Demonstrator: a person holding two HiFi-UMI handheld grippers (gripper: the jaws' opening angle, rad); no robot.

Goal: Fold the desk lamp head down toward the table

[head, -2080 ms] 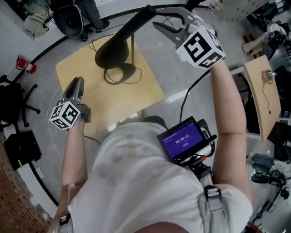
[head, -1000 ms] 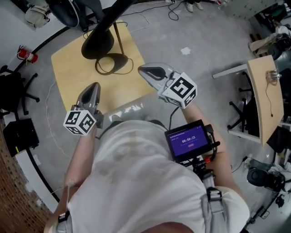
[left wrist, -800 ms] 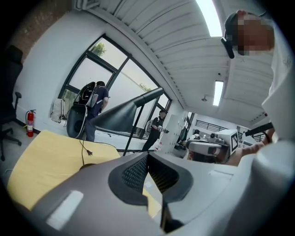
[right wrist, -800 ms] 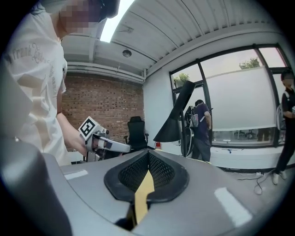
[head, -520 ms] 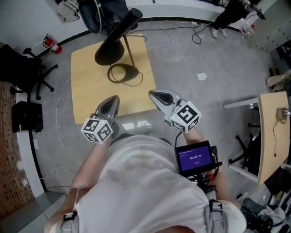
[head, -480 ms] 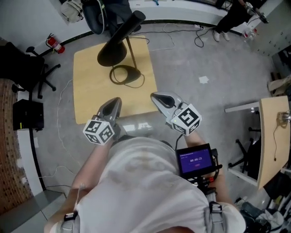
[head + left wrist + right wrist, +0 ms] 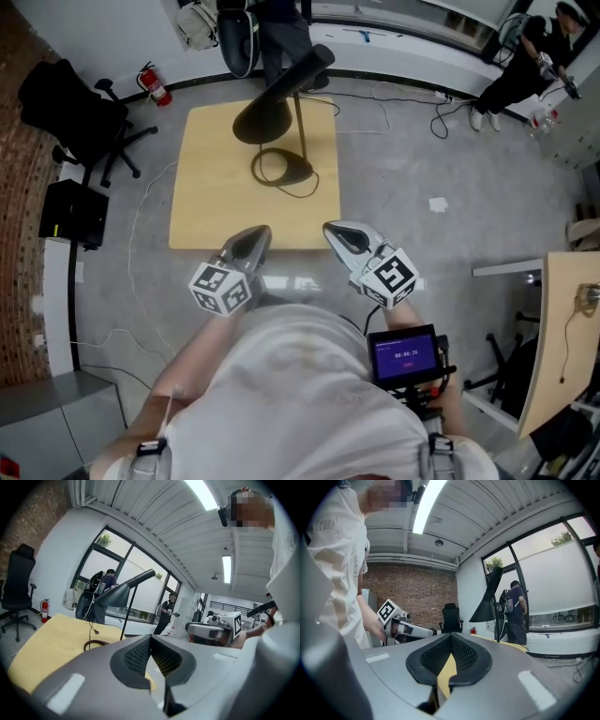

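Pale wood table [image 7: 206, 202] carries the black desk lamp at its far side. The lamp's base [image 7: 289, 171] sits flat, and the lamp head [image 7: 279, 96] slopes down toward the board. Left gripper [image 7: 258, 232] and right gripper [image 7: 330, 229] hang at the near edge, well apart from the lamp. Both are pinched together with nothing between the jaws.

Judgement: if the head needs lowering further, steady the base with one gripper. Press gently on the raised rear of the head with the other. The slim stem looks prone to tipping, so push slowly and downward, never sideways.
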